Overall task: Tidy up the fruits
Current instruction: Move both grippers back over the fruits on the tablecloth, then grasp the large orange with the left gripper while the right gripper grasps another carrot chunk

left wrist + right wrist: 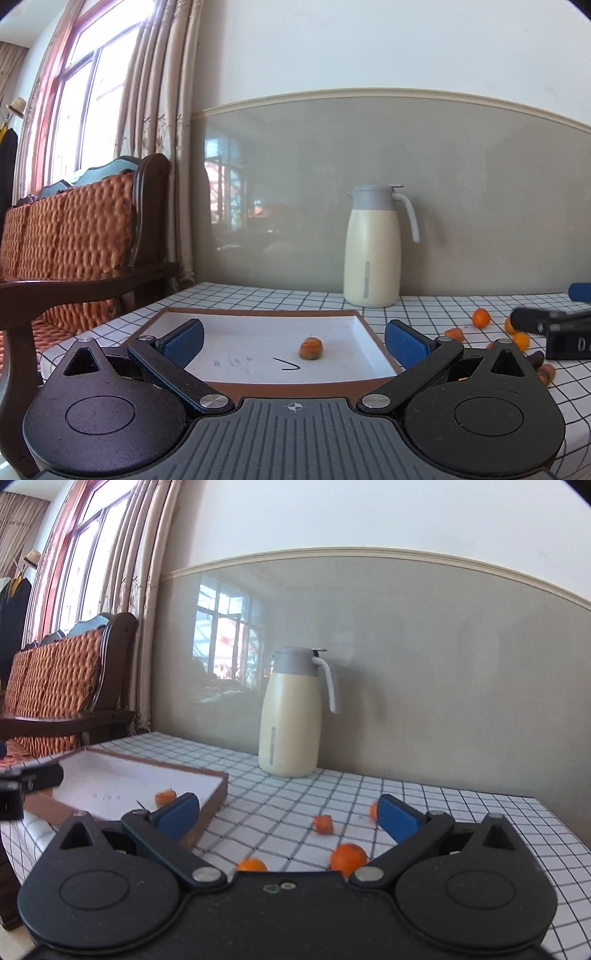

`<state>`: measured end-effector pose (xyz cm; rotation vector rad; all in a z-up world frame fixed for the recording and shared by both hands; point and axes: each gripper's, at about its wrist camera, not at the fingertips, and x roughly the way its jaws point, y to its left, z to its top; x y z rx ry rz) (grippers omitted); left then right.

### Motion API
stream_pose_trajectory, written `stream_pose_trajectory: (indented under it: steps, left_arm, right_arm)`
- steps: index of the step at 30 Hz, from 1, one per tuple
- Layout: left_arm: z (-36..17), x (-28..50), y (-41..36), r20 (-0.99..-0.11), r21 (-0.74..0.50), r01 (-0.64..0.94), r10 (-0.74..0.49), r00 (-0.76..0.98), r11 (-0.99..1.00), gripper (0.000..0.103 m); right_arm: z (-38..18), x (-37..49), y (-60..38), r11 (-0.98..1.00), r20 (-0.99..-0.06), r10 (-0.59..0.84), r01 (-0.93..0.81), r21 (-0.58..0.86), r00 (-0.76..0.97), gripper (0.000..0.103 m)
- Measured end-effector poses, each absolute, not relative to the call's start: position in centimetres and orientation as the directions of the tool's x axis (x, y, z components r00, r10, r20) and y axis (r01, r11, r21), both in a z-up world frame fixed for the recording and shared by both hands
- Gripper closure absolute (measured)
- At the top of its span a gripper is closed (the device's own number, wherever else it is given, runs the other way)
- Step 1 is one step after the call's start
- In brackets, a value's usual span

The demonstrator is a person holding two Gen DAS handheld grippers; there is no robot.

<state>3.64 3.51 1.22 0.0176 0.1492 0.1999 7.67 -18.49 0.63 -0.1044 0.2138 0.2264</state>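
Note:
A shallow white tray with a brown rim (364,326) lies on the checked tablecloth; one small orange fruit (311,348) sits in it, also seen in the right wrist view (164,796). My left gripper (293,338) is open and empty, just above the tray's near edge. My right gripper (288,816) is open and empty, low over loose orange fruits: one (323,823) between the fingers ahead, two (348,856) (252,865) close under it, one (373,809) behind the right finger. Several fruits (481,317) lie right of the tray in the left view.
A cream thermos jug (373,247) with grey lid stands at the back against the wall (291,716). A wooden chair with a woven orange cushion (74,229) stands left of the table. The tray (218,790) lies left of the right gripper.

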Motion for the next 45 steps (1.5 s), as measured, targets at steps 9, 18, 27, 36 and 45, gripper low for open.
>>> stream_pose_trajectory:
  steps: [9, 18, 27, 36, 45]
  left_arm:
    - [0.6, 3.9, -0.2, -0.151, 0.068, -0.113, 0.122, 0.981, 0.991, 0.0]
    - [0.0, 5.0, -3.4, -0.167, 0.037, -0.016, 0.022, 0.986, 0.999, 0.0]
    - [0.2, 5.5, -4.3, -0.184, 0.01, 0.012, -0.01, 0.983, 1.0, 0.0]
    - [-0.5, 6.5, -4.2, -0.212, 0.025, 0.029, -0.023, 0.977, 0.999, 0.0]
    - [-1.1, 8.0, -4.3, -0.231, -0.009, 0.05, -0.051, 0.972, 0.999, 0.0]
  right_arm:
    - [0.1, 6.4, -21.8, 0.978, -0.21, 0.173, -0.193, -0.079, 0.962, 0.006]
    - [-0.9, 5.6, -24.0, 0.989, -0.223, 0.114, -0.132, -0.067, 0.968, 0.006]
    - [-1.1, 6.2, -24.9, 0.995, -0.267, 0.082, -0.096, -0.041, 0.96, 0.006]
    - [-2.0, 7.3, -23.7, 0.991, -0.307, 0.063, -0.097, -0.096, 0.95, 0.006]
    - [-2.9, 8.6, -24.1, 0.99, -0.36, 0.031, -0.078, -0.117, 0.932, 0.007]
